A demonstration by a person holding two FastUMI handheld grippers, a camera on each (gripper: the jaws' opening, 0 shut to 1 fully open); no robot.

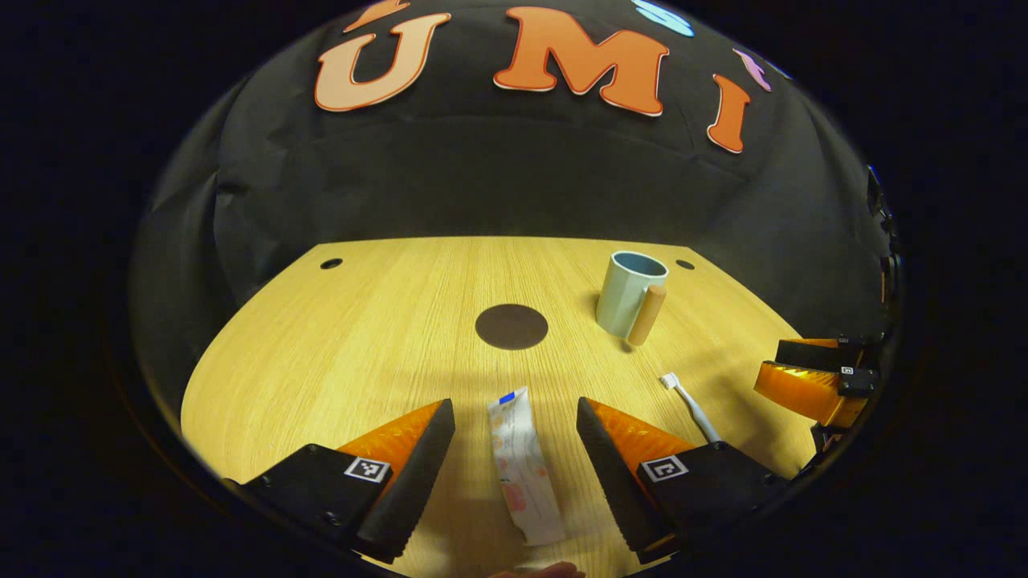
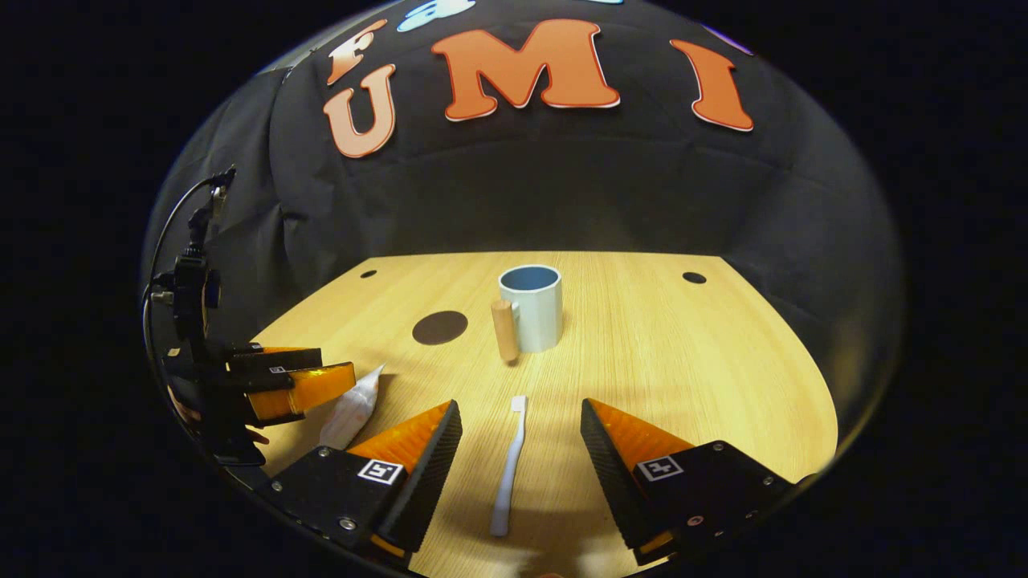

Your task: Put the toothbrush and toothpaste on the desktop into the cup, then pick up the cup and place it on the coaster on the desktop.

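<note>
The white, blue-capped toothpaste tube (image 2: 351,411) is partly hidden in the right gripper view — its lower end slips behind the black-and-orange right gripper (image 2: 514,461). In the left gripper view, the white toothbrush (image 1: 691,405) has its handle end tucked behind a finger (image 1: 618,461).

No readable text anywhere. Toothpaste (image 1: 524,466) tube print too blurred to read. Square black-and-white marker tags (image 1: 367,470) sit on the gripper fingers, patterns only, no characters.
</note>
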